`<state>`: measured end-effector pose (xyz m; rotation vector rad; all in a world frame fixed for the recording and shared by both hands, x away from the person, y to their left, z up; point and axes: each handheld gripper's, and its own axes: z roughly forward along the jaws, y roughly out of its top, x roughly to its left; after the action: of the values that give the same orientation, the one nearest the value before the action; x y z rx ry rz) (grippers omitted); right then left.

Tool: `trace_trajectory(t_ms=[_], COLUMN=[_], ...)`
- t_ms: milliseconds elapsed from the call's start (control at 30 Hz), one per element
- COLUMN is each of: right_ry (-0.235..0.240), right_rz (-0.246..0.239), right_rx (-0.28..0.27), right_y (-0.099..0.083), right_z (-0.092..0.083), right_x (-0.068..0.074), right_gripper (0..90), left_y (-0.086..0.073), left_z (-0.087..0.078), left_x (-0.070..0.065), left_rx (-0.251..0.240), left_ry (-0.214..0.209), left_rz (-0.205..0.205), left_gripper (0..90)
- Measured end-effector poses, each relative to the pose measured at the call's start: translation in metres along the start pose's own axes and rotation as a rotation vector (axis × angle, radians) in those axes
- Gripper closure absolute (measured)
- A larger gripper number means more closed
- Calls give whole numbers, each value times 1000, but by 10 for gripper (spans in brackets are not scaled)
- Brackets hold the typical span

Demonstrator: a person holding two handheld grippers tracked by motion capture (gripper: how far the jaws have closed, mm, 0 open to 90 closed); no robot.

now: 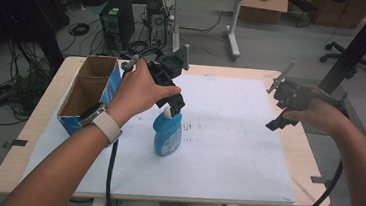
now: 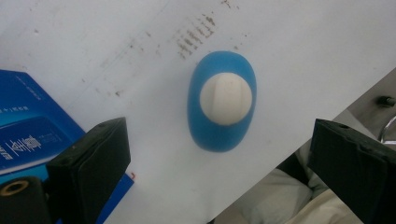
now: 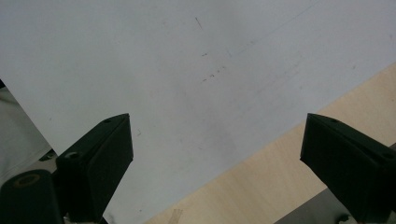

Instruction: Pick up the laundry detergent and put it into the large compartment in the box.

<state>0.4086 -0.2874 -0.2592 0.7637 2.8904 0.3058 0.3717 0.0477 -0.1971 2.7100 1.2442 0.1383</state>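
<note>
Forearms come in from the bottom of the high view, the left one wearing a watch with a pale strap, and its hand holds the left gripper (image 1: 173, 108) directly above the white cap of a blue plastic bottle (image 1: 167, 134) that stands upright on the white sheet (image 1: 227, 152) covering the pale wooden worktop (image 1: 46, 96). Just left of the bottle sits an open blue cardboard box with a brown inside (image 1: 87, 92), split into two compartments. Well apart, at the worktop's right edge, the right gripper (image 1: 280, 122) hangs above the sheet, its fingers holding nothing. Looking along the left gripper's own camera, its black fingers (image 2: 91, 161) are spread wide, one to either side of the bottle (image 2: 222, 100) seen from straight above, not touching it; a corner of the blue box (image 2: 32, 135) shows at the left. Along the right gripper's camera, the black fingers (image 3: 100, 158) are likewise spread wide over the bare white sheet (image 3: 187, 70), with a strip of the wooden worktop (image 3: 261, 177) beyond its edge.
</note>
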Motion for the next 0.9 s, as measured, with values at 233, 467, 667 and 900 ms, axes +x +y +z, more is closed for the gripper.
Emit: trace_trajectory(t_ms=[233,467,667,900], right_ry=[1,0,2,1], right_rz=[-3,-1,-2,-4], right_rx=[0,1,0,1], right_y=[1,1,1,1], right_z=[1,1,1,2], right_x=[0,0,-1,-1], right_gripper=[91,92,92,92], left_y=[2,5,5,5], left_z=[9,23,31,38], left_x=[0,0,1,2], left_rx=[4,7,4,2], left_ry=[-11,-17,-21,-17], left_rz=[-2,-1,0,-4], left_gripper=[56,57,57,57])
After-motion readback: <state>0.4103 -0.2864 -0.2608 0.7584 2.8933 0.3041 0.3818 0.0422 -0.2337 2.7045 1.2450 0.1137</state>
